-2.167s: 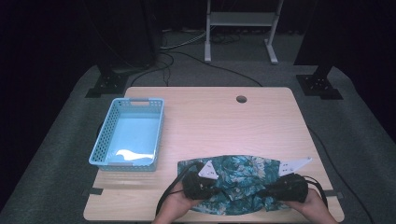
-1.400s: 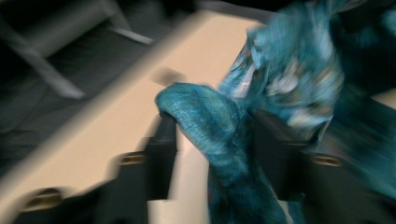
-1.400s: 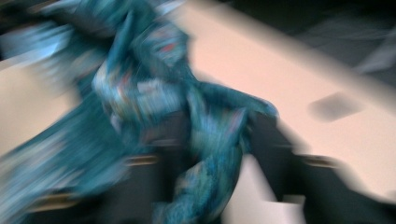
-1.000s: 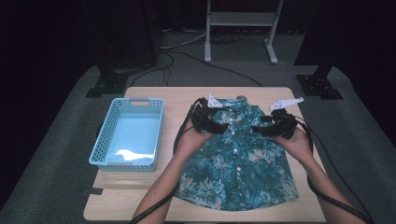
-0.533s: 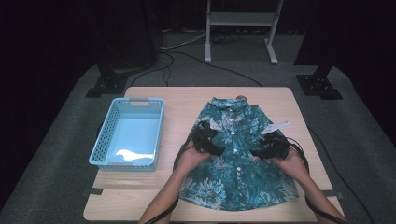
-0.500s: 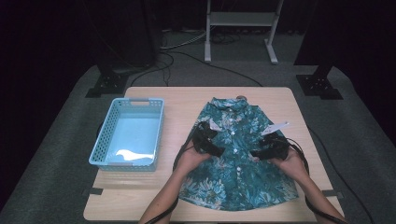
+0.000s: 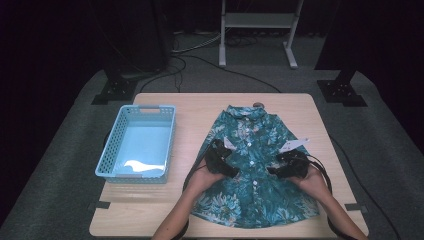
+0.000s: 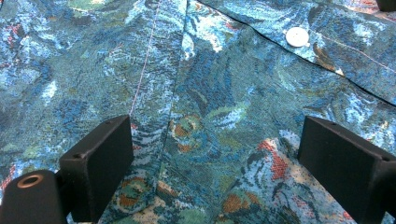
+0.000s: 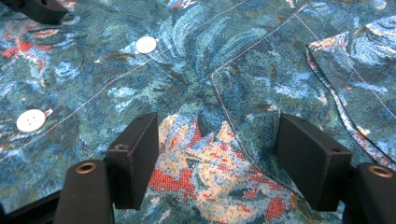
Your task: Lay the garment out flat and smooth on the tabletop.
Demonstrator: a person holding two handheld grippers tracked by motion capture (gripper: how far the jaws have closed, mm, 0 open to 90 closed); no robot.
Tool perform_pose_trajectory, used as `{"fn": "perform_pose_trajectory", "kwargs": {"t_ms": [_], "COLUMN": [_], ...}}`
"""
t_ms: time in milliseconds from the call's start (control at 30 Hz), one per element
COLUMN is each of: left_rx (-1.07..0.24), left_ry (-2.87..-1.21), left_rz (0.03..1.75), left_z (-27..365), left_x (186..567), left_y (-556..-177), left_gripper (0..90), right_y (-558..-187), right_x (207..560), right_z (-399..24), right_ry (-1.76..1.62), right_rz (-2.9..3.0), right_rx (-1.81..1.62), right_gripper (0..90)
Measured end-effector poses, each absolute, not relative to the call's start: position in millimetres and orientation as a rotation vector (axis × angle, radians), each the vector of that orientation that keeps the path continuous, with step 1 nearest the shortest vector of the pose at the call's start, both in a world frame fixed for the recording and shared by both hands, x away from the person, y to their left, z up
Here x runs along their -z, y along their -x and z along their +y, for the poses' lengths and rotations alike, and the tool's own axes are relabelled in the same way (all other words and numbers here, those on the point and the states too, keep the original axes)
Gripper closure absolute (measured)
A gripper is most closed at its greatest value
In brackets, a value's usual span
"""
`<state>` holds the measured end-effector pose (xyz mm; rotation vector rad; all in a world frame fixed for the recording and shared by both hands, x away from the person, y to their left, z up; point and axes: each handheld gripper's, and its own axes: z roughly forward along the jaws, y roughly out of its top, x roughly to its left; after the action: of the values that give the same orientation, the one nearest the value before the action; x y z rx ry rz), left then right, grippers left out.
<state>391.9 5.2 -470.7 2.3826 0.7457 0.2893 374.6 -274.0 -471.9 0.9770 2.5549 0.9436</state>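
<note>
Tools (image 7: 226, 165) (image 7: 280, 167) released over shirt (image 7: 255, 170) (buttons (image 9: 146, 45) clear close-up); basket (image 7: 136, 145) overhead.

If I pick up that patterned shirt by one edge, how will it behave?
The shirt is thin printed cloth lying flat with soft creases, so it will probably drape and sag. It looks light. Pushed across the table, it would likely bunch rather than slide.

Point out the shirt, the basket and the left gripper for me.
shirt (image 7: 260, 197): high view, lower front panel.
basket (image 7: 111, 151): high view, left wall.
left gripper (image 8: 212, 158): left gripper view, midway between its open fingers, over the fabric.
</note>
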Motion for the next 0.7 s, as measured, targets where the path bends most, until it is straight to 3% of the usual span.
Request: {"fn": "perform_pose_trajectory", "kwargs": {"t_ms": [700], "left_rx": [-0.270], "left_ry": [-2.393], "left_rz": [0.708], "left_z": [18.4], "left_x": [471.3], "left_y": [-327.8], "left_gripper": [9.6], "right_y": [-314.0], "right_x": [472.3], "right_z": [-266.0], "right_ry": [-0.843], "right_rz": [2.629], "right_rx": [-0.966], "right_gripper": [30.8]}}
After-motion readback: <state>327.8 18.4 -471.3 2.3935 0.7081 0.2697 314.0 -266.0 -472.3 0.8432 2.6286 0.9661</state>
